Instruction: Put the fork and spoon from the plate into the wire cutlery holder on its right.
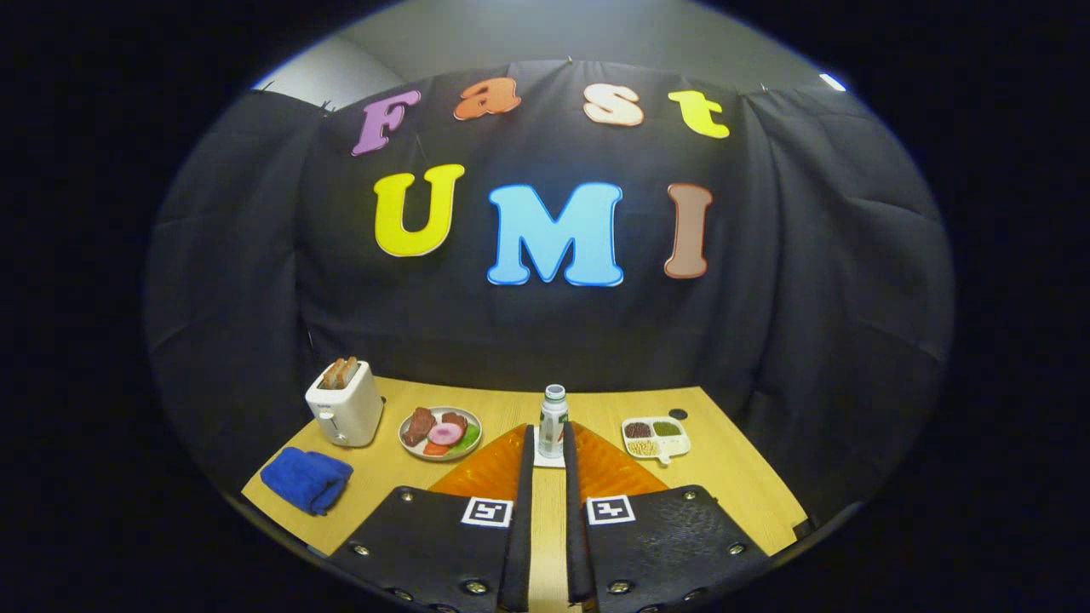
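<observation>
Two fingers (521,519) of gripper (548,443) slightly parted, gripping nothing; bottle (553,421) just ahead, food plate (440,432) lower left, toaster (345,402) beyond it.

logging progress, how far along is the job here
Nothing looks done yet. The tool is empty, its fingers slightly apart, aimed at the bottle beyond them. The plate of food sits left of the bottle. Both pieces of cutlery are yet to be moved.

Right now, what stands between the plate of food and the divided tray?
A bottle on a white coaster, seen in the gripper view just ahead of the jaws, which are slightly apart and hold nothing.
</observation>
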Motion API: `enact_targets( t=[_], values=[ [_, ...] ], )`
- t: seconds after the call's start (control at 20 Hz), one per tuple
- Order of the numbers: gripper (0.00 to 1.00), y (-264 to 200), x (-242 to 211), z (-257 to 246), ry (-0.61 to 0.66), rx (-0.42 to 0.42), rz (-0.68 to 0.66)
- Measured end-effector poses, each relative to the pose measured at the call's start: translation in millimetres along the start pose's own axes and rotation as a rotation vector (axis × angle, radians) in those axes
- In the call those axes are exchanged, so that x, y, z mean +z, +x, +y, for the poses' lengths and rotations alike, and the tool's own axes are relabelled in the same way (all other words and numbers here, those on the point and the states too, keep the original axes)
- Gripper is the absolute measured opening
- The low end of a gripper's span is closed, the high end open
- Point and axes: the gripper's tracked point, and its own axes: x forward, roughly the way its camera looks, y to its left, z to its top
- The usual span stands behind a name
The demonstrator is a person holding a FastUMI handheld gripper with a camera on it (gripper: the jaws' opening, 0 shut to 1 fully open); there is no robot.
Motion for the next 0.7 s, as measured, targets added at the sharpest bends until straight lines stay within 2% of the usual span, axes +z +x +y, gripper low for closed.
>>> enact_targets(
  t=[0.15, 0.25, 0.35, 0.4, 0.5, 0.6, 0.7],
  values=[
    [0.18, -16.6, 19.0, 26.7, -0.036, 0.009, -0.08],
    [0.31, -21.3, 22.2, 43.6, -0.079, 0.022, -0.105],
    [0.34, -21.1, 15.0, 58.9, -0.11, 0.044, -0.089],
    [0.4, -23.7, 13.5, 71.3, -0.132, 0.07, -0.087],
    [0.68, -17.9, 9.4, 88.7, -0.148, 0.071, -0.062],
    [0.97, -19.0, 18.5, 103.0, -0.137, 0.083, -0.105],
    [0.96, -17.9, 21.7, 119.3, -0.11, 0.098, -0.143]
  ],
)
